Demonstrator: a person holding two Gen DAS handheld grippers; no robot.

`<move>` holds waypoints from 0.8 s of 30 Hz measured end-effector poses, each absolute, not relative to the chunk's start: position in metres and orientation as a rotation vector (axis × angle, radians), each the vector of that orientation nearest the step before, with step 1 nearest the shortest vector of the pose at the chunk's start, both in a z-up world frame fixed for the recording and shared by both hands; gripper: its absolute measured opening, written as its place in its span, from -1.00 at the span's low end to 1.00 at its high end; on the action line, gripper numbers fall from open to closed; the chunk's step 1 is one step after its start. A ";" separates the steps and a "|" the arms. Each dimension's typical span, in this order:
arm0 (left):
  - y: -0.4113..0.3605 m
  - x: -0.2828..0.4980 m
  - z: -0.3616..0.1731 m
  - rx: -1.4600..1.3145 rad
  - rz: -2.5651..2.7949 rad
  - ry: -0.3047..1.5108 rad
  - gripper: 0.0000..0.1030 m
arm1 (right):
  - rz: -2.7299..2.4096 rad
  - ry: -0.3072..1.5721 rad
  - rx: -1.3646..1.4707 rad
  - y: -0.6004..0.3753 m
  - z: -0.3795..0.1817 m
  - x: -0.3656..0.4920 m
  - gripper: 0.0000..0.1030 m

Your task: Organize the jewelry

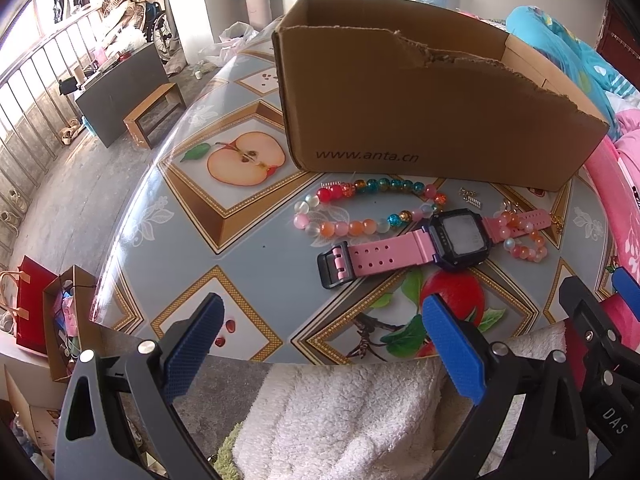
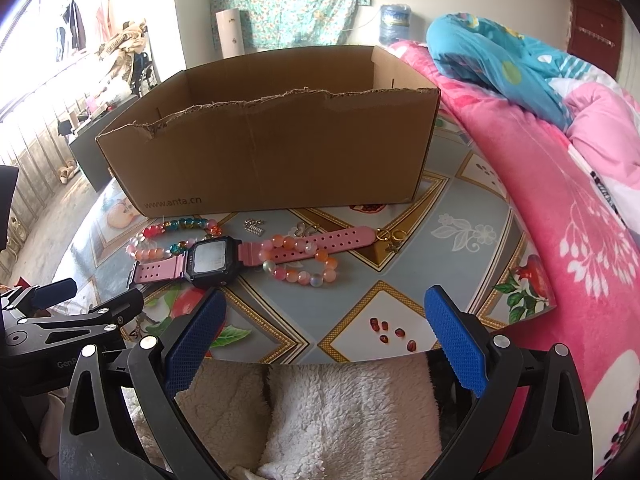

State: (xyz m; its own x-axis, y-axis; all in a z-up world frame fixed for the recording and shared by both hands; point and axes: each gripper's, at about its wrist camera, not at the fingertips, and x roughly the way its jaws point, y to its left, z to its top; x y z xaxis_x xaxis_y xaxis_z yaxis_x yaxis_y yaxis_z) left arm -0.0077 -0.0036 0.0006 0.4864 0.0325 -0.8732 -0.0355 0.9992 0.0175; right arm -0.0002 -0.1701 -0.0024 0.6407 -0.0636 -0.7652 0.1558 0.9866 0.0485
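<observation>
Jaws of both the left gripper (image 1: 320, 344) and right gripper (image 2: 326, 338) gape wide, empty, over the glossy bench (image 2: 420, 280) edge; pink rubber watch (image 2: 224, 258) lies before a torn cardboard box (image 2: 280, 152).

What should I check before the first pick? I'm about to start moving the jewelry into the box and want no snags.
1. Left tongs open and empty: ok.
2. Right tongs open and empty: ok.
3. Cardboard box open-topped, standing behind the jewelry: ok.
4. Pink watch free to lift alone: not ok, its strap lies through the small bead bracelet.
5. Multicolored bead bracelet clear of the watch: cannot tell, one end meets the watch case.
6. Small metal pieces easy to pinch: cannot tell, too small.
</observation>
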 end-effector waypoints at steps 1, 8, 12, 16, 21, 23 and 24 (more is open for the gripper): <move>-0.003 -0.008 0.001 -0.002 0.042 1.061 0.89 | -0.125 0.867 0.114 -0.170 -0.003 0.000 0.84; -0.003 -0.009 0.003 0.003 0.047 1.057 0.89 | -0.124 0.867 0.111 -0.168 -0.003 0.001 0.84; -0.003 -0.008 0.003 0.004 0.049 1.056 0.89 | -0.125 0.868 0.112 -0.168 -0.003 0.001 0.84; -0.004 -0.008 0.003 0.005 0.050 1.056 0.89 | -0.124 0.869 0.112 -0.167 -0.004 0.001 0.85; -0.003 -0.008 0.004 0.006 0.050 1.054 0.89 | -0.125 0.869 0.111 -0.166 -0.004 0.001 0.85; -0.004 -0.008 0.004 0.008 0.051 1.054 0.89 | -0.123 0.871 0.111 -0.166 -0.004 0.002 0.85; -0.004 -0.008 0.004 0.007 0.051 1.055 0.89 | -0.122 0.872 0.112 -0.166 -0.004 0.002 0.85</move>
State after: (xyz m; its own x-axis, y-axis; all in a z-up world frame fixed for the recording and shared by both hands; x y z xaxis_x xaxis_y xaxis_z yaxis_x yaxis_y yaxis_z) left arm -0.0078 -0.0039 0.0039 0.4926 0.0451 -0.8691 -0.0385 0.9988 0.0300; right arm 0.0016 -0.1661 -0.0037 0.6375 -0.0615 -0.7680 0.1526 0.9872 0.0475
